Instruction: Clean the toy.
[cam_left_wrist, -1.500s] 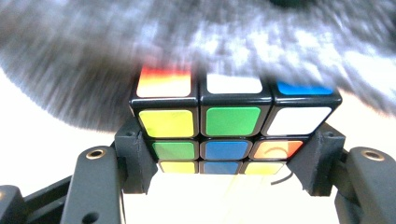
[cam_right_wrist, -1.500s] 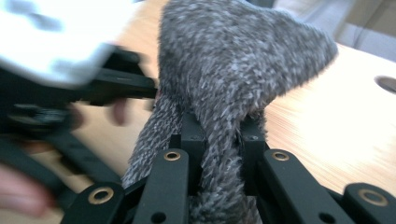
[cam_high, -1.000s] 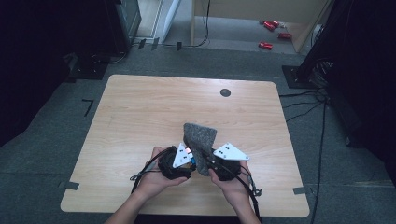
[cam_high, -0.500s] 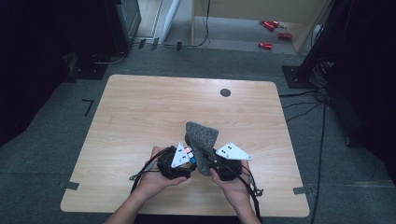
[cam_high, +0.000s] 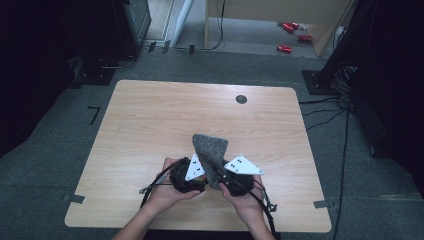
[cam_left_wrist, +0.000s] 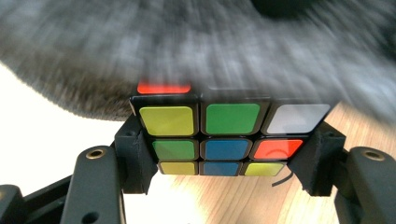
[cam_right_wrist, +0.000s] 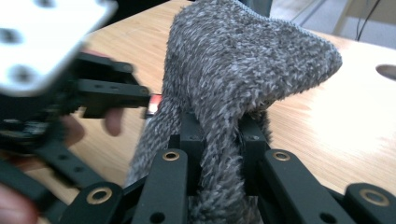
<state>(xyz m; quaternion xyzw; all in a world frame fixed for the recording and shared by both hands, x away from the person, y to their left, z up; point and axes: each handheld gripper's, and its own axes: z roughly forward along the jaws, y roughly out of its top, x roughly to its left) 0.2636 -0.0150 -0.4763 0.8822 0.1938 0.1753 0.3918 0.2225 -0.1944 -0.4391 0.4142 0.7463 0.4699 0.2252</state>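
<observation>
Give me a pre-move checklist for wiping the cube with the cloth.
1. Left gripper grip on puzzle cube: ok, fingers clamp both its sides.
2. Right gripper grip on grey cloth: ok, a fold is pinched between its fingers.
3. Cloth meets cube: ok, the cloth hangs blurred right behind the cube's top edge in the left gripper view.
4. Cube faces clean: cannot tell, only one face shows.
5. Table space around the hands: ok, bare wood.
6. Cables clear of the work: ok, they trail back toward the person.
</observation>
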